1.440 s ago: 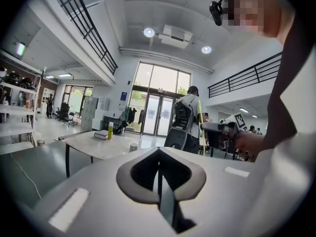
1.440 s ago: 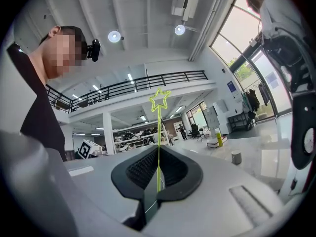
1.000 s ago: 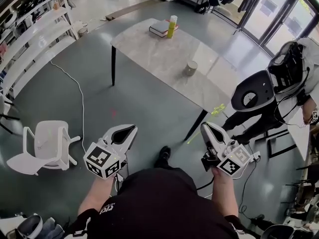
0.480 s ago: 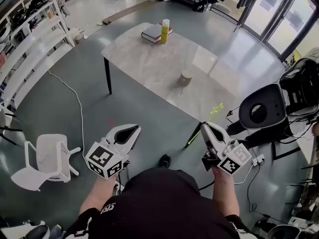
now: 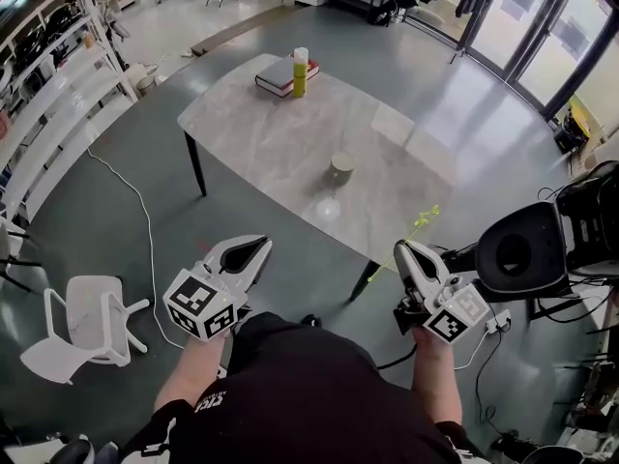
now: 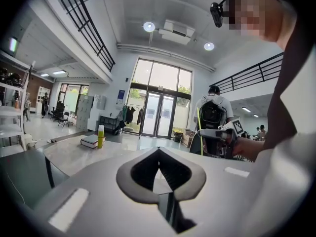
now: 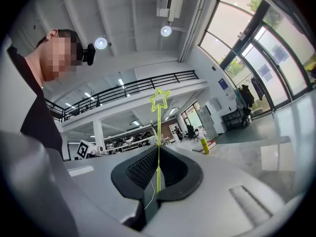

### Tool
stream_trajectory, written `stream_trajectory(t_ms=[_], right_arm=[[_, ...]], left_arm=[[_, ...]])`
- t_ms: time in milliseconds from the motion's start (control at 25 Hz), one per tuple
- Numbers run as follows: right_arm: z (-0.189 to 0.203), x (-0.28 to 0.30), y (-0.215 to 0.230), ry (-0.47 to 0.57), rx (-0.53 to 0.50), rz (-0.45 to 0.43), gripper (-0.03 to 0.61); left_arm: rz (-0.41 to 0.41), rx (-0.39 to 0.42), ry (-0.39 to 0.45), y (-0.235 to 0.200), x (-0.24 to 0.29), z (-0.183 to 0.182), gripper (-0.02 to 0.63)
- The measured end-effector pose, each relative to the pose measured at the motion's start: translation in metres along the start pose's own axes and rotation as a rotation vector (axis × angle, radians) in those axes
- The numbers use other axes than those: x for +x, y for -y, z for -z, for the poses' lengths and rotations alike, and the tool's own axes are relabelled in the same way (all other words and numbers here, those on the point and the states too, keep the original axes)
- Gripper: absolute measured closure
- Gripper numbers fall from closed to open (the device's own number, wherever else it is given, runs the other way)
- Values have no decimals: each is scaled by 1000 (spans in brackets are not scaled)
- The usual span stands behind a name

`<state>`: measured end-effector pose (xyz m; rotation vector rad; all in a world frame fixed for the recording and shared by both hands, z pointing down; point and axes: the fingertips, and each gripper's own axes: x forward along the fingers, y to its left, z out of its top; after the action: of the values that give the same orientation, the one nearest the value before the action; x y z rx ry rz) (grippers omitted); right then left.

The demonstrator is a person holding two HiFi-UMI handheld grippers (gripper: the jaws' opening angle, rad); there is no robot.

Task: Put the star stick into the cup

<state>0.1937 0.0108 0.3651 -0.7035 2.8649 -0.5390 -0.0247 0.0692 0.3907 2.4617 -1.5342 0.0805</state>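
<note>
Well apart from the star stick (image 5: pixel 423 222) stands the cup (image 5: pixel 341 163).

The left gripper (image 6: pixel 158 152) fills the foreground, its jaws together with nothing between them. Beyond it runs a pale table (image 6: pixel 69 157), where a book (image 6: pixel 90 141) lies near the far left end with a yellow-green bottle (image 6: pixel 100 136) upright just beside it. At right, the right gripper (image 6: pixel 202 135) pinches the thin star stick (image 6: pixel 199 125) upright, in front of a person wearing a backpack (image 6: pixel 212 113).
</note>
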Motion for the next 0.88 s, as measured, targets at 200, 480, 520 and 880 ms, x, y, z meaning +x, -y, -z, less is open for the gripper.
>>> stream_trajectory(t_ms=[200, 480, 520, 880], right_arm=[[5, 4, 25, 10, 40, 18, 558], [3, 22, 48, 17, 44, 59, 558], [3, 27, 51, 17, 42, 65, 558], [-16, 97, 89, 29, 34, 108, 558]], left_arm=[[1, 5, -24, -10, 22, 0, 612], [52, 22, -32, -27, 55, -4, 611], [60, 21, -32, -31, 60, -5, 612], [131, 24, -29, -93, 110, -24, 612]])
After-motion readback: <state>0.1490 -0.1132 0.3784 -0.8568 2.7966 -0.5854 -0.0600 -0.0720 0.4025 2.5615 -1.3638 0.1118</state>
